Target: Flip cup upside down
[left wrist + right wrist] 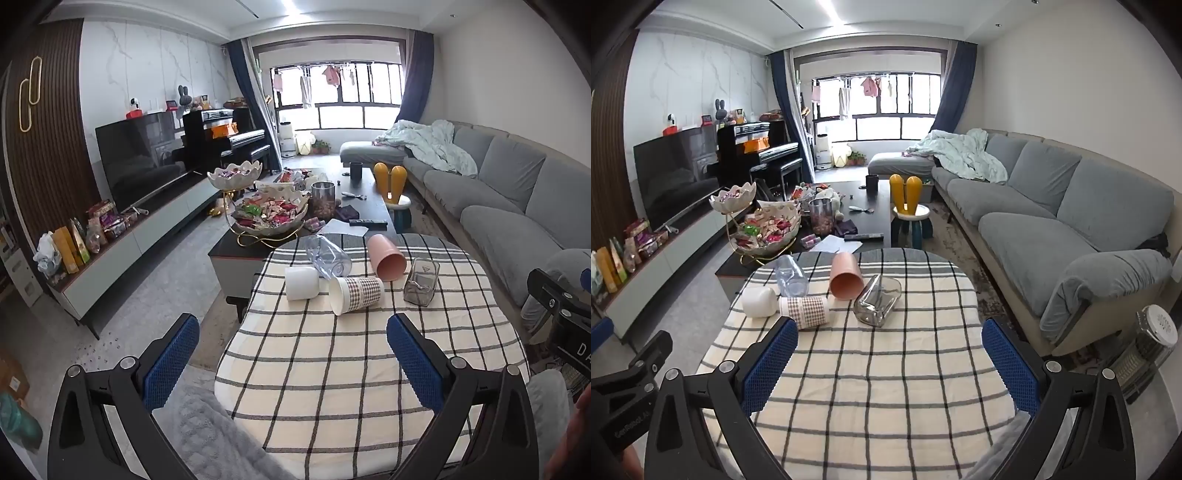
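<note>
Several cups lie on their sides at the far end of the checked tablecloth: a white cup, a clear bluish cup, a plaid paper cup, a pink cup and a square smoked-glass cup. The right wrist view shows the same: white cup, bluish cup, plaid cup, pink cup, glass cup. My left gripper is open and empty, short of the cups. My right gripper is open and empty, also short of them.
Behind the small table stands a dark coffee table with candy bowls, a jar and a remote. A grey sofa runs along the right, a TV cabinet along the left. A heater stands at the right.
</note>
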